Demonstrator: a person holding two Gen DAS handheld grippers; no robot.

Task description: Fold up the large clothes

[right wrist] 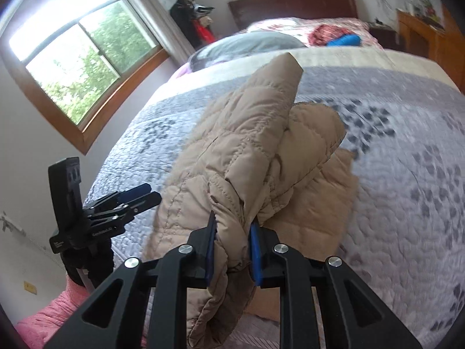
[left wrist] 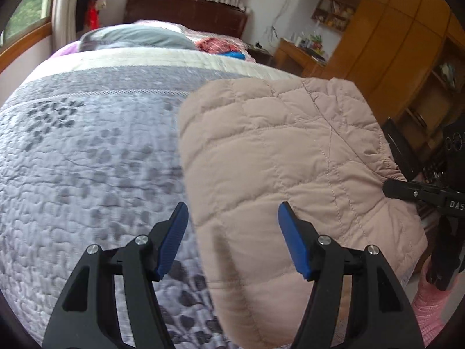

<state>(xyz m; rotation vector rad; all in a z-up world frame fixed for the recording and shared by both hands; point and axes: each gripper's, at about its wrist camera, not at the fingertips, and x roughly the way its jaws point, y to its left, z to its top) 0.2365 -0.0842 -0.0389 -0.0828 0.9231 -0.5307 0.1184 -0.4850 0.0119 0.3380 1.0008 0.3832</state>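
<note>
The quilted jacket (right wrist: 250, 151) is lying half bunched on the bed (right wrist: 407, 174), with one edge lifted. The right hand-held gripper (right wrist: 232, 250) is clamping a thick fold of that edge between its blue pads. The left hand-held gripper (left wrist: 232, 241) is standing apart over the jacket's near edge, gripping nothing. The puffy, slippery fabric could be slipping out of the narrow pinch, or the one-sided lift could be dragging the layers crooked. The right wrist view is showing the pinch itself; the left wrist view is showing the jacket's broad flat panel (left wrist: 290, 151), with the right gripper's tip at its far side.
</note>
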